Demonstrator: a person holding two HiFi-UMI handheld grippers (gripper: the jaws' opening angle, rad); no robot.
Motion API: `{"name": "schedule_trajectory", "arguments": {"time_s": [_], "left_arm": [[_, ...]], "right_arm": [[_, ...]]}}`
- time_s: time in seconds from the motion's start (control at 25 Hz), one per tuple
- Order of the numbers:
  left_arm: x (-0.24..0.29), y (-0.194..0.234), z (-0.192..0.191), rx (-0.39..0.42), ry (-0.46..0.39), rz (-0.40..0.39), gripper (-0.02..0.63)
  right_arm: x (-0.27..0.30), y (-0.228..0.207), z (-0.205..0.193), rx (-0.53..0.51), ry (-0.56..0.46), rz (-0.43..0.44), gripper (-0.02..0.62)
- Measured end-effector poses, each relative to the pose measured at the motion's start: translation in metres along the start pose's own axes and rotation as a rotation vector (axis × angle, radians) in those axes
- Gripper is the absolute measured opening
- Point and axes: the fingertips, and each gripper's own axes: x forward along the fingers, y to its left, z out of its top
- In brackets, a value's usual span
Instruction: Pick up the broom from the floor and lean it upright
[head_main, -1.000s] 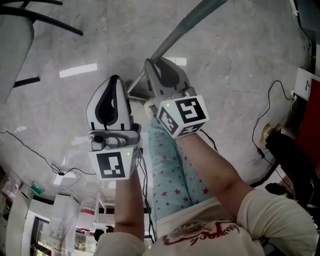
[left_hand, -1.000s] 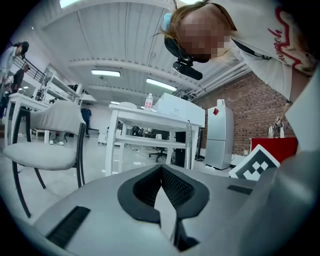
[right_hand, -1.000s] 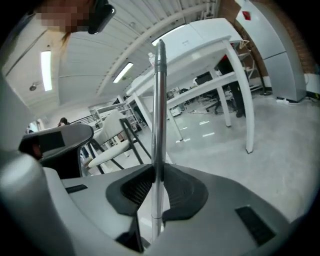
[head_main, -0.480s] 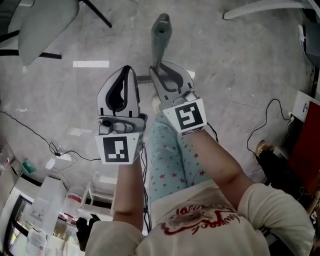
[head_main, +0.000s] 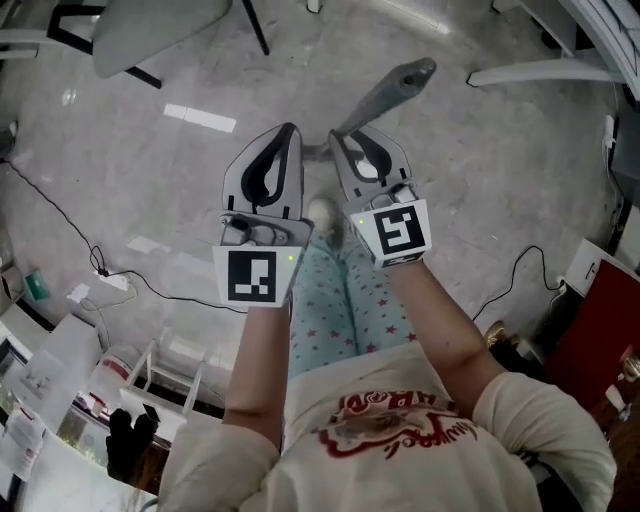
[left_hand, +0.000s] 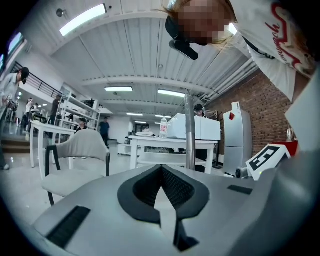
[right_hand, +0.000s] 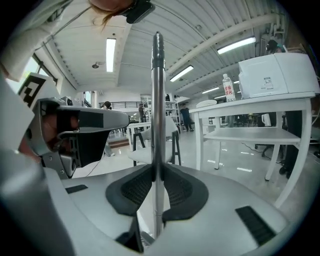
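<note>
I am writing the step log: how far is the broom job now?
Done: the right tongs grip the broom handle, and it stands upright. In hand: holding it, its top touching nothing. The left tongs are shut, empty. Left: lean it against something.

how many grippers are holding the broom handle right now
1: the right gripper is shut on the broom handle; the left gripper, beside it, is shut on nothing.
</note>
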Motion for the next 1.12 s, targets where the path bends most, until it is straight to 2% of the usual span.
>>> {"name": "schedule_trajectory", "arguments": {"time_s": [0.32, 0.52, 0.8, 1.04, 1.12], "left_arm": [[-0.011, 0.020, 0.043, 0.024, -0.023, 0.074, 0.021], [-0.015, 0.056, 0.057, 0.022, -0.041, 0.114, 0.021], [0.013, 0.127, 0.058, 0.010, -0.056, 0.055, 0.021], [0.045, 0.201, 0.052, 0.006, 0.000, -0.038, 0.021], [0.055, 0.227, 0.052, 0.030, 0.015, -0.054, 0.021]], "right_arm": [[0.019, 0.029, 0.045, -0.030, -0.019, 0.133, 0.086], [0.053, 0.050, 0.066, -0.051, -0.040, 0.175, 0.086], [0.135, 0.070, 0.080, -0.081, -0.054, 0.190, 0.086], [0.213, 0.083, 0.082, -0.112, -0.001, 0.177, 0.086], [0.238, 0.085, 0.084, -0.122, 0.002, 0.161, 0.086]]}}
